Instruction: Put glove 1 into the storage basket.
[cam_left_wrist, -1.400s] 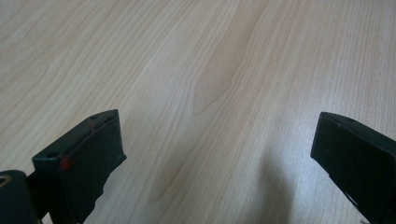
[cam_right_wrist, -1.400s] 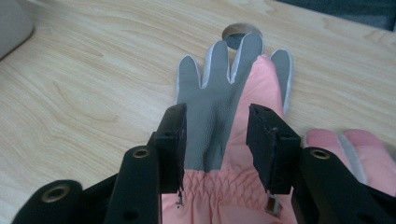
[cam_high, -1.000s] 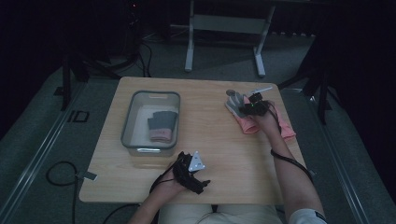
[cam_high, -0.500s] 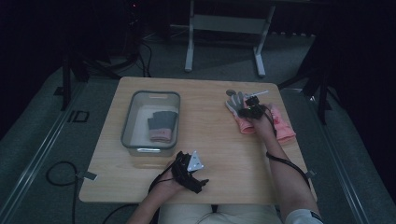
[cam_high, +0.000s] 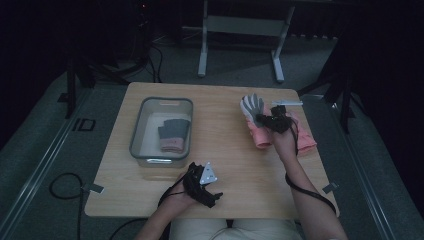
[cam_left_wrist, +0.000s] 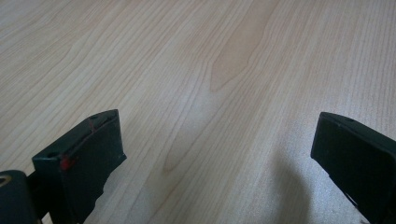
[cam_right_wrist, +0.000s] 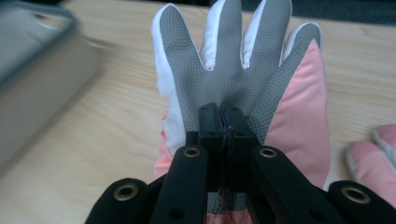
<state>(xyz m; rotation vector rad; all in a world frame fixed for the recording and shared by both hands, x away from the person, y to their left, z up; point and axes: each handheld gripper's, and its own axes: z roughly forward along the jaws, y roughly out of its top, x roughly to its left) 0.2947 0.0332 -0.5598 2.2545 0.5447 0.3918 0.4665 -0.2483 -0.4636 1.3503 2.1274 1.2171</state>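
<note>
A pink glove with a grey palm (cam_right_wrist: 243, 70) hangs in front of my right gripper (cam_right_wrist: 223, 122), whose jaws have just been closing and now pinch the palm fabric. In the high view this glove (cam_high: 251, 107) is at the table's far right, with the right gripper (cam_high: 267, 120) on it. A second pink glove (cam_high: 306, 138) lies flat just right of that hand. My left gripper (cam_high: 209, 191) rests near the front edge. Its jaws stand wide apart over bare wood (cam_left_wrist: 219, 154) with nothing between them.
A grey bin (cam_high: 137, 131) stands left of centre on the wooden table (cam_high: 225, 165), with a grey and pink glove (cam_high: 173, 135) inside it. A small white strip (cam_high: 287, 103) lies at the far right edge. A metal stand (cam_high: 240, 25) is behind the table.
The right gripper has closed on the pink glove and raised it off the table, drawing back a little toward the person. The left hand has stayed put.
</note>
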